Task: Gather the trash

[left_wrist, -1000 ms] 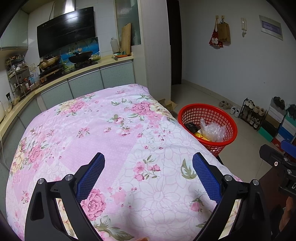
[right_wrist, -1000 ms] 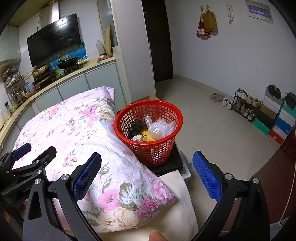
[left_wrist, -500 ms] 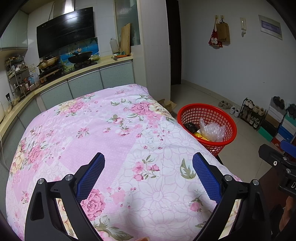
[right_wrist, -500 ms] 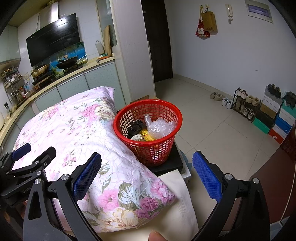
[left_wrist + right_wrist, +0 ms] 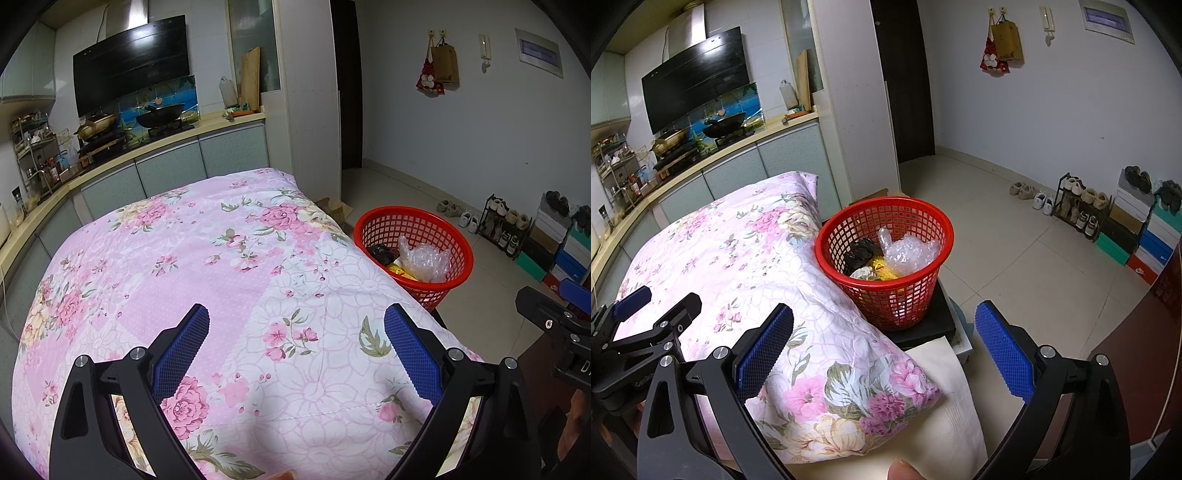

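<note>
A red mesh basket (image 5: 908, 218) stands on a black platform right of the floral quilt; it shows at right in the left wrist view as the red basket (image 5: 439, 221). Inside lie clear bubble wrap (image 5: 908, 251), a black crumpled bag (image 5: 860, 251) and a yellow wrapper (image 5: 881, 267). My left gripper (image 5: 295, 350) hovers open over the pink floral quilt (image 5: 184, 258), nothing between its blue pads. My right gripper (image 5: 884, 350) hangs open in front of the basket, empty. No loose trash shows on the quilt.
A kitchen counter (image 5: 110, 166) with a wok and range hood runs behind the quilt. A shoe rack (image 5: 1078, 206) and stacked shoe boxes (image 5: 1145, 236) line the right wall. A white pillar (image 5: 857, 110) and dark doorway stand behind the basket. Tiled floor (image 5: 1015, 258) spreads to the right.
</note>
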Demonstrator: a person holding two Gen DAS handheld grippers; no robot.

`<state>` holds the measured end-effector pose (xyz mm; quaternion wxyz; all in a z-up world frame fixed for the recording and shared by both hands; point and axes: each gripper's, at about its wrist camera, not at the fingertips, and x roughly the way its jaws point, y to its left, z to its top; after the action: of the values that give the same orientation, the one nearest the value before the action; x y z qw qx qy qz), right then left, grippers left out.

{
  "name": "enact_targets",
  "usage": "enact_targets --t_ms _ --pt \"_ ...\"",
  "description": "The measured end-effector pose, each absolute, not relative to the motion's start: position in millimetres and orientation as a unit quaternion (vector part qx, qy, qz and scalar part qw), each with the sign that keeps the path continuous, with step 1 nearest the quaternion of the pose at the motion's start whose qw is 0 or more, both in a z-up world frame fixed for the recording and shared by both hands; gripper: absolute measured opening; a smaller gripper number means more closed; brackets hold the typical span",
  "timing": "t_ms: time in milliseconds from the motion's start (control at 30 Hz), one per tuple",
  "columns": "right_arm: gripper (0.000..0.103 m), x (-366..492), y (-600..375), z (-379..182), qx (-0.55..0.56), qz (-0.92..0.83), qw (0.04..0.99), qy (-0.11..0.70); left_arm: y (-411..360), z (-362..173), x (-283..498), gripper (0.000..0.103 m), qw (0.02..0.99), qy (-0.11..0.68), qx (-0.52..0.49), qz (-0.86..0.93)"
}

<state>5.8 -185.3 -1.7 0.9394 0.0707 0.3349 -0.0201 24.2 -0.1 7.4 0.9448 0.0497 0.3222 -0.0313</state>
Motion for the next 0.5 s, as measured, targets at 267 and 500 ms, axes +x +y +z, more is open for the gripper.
enact_targets --t_ms 267,500 --pt "0.096 5.1 -185.6 -1.7 0.071 -0.02 0.939 0.335 -0.4 6.8 24.1 0.092 0.945 0.323 0.05 -0.032" --pt "0.096 2.2 -189.4 -5.9 0.073 -0.022 0.939 0.336 -1.7 6.8 24.1 0.092 0.944 0.323 0.051 -0.033"
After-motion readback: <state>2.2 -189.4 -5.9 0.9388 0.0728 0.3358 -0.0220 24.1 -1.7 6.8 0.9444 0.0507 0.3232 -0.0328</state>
